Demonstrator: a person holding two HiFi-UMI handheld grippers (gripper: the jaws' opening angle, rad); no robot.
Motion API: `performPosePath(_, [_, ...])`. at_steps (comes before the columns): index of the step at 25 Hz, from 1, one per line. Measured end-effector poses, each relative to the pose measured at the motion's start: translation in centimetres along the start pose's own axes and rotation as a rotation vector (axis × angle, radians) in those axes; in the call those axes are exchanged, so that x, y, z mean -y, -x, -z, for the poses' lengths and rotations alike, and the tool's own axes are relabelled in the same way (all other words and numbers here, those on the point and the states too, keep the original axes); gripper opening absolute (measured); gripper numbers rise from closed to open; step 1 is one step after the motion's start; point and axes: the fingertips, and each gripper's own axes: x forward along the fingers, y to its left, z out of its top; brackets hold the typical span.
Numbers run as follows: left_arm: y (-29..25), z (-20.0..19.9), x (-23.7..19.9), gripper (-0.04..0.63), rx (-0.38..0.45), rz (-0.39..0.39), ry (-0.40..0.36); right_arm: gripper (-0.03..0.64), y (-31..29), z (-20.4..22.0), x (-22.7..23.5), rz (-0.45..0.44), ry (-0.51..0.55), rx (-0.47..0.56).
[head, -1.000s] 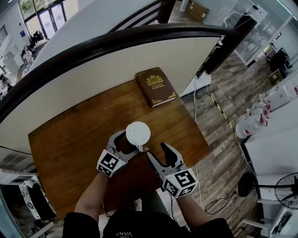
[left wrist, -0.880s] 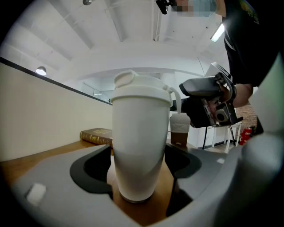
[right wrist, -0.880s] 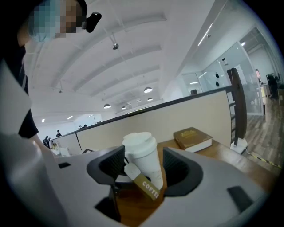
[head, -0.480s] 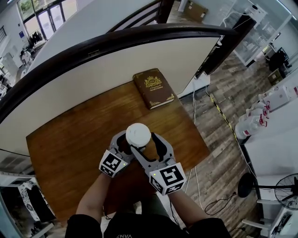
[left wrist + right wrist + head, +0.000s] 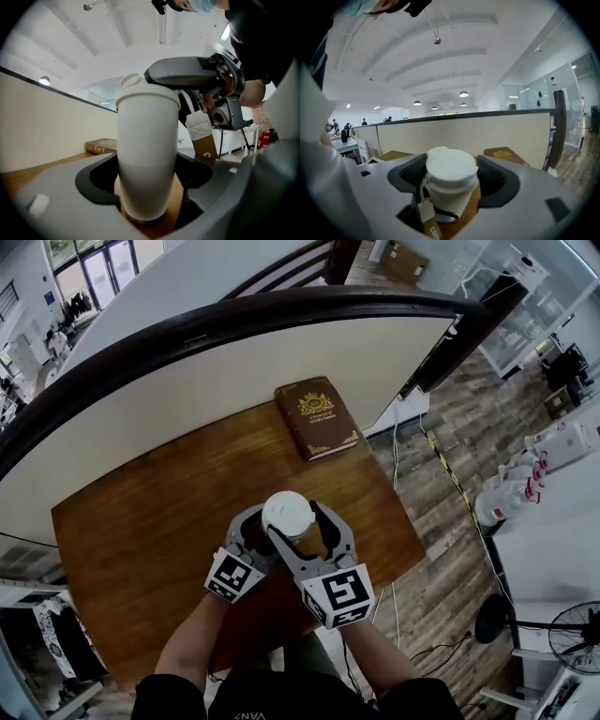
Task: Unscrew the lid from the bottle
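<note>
Nearest, at 6 o'clock in the head view, the person's forearms lead up to two grippers that meet over the wooden table [image 5: 131, 531]. The left gripper [image 5: 265, 535] comes in from 7 o'clock. Its jaws are closed round the lower body of the bottle [image 5: 147, 159], which stands upright on the wood near the table's front edge. The right gripper [image 5: 297, 523] comes in from 5 o'clock, higher up. Its jaws have just been opening and stand spread on either side of the lid [image 5: 451, 169], with a dark gap at each side.

The bottle is a tall, smooth, plain white cylinder that narrows slightly toward its foot. The lid is white too, a little wider than the body, round and flat-topped, with a small raised bump on its far rim. It sits on the bottle. A paper tag [image 5: 425, 212] hangs beside the body, at 7 o'clock of the lid in the right gripper view.

Farther off, at 12 o'clock from the bottle, a brown book [image 5: 316, 416] with gold decoration lies flat by the cream partition [image 5: 234, 371] with its dark top rail.
</note>
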Motion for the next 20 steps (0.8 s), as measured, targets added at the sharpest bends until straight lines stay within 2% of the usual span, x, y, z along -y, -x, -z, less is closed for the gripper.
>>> performPosePath(3, [0.2,0.0,-0.1,0.365,0.005,0.013,0.008,0.314,-0.1,0.2,-0.4,-0.06,0.022,-0.021])
performPosePath(6, [0.3,0.1,-0.1,0.365,0.007,0.027,0.01,0.314,-0.1,0.3,-0.8,-0.182,0.074,-0.012])
performPosePath(10, [0.5,0.3,0.0,0.367,0.004,0.048,-0.001,0.314,0.1,-0.1,-1.8,-0.438,0.206,0.025])
performPosePath(17, [0.8,0.7,-0.1,0.368,-0.01,0.052,0.012,0.314,0.1,-0.4,-2.5,-0.865,0.286,0.045])
performPosePath(20, [0.9,0.5,0.0,0.369,-0.008,0.047,0.009,0.314,0.5,0.1,-2.8,-1.053,0.408,0.018])
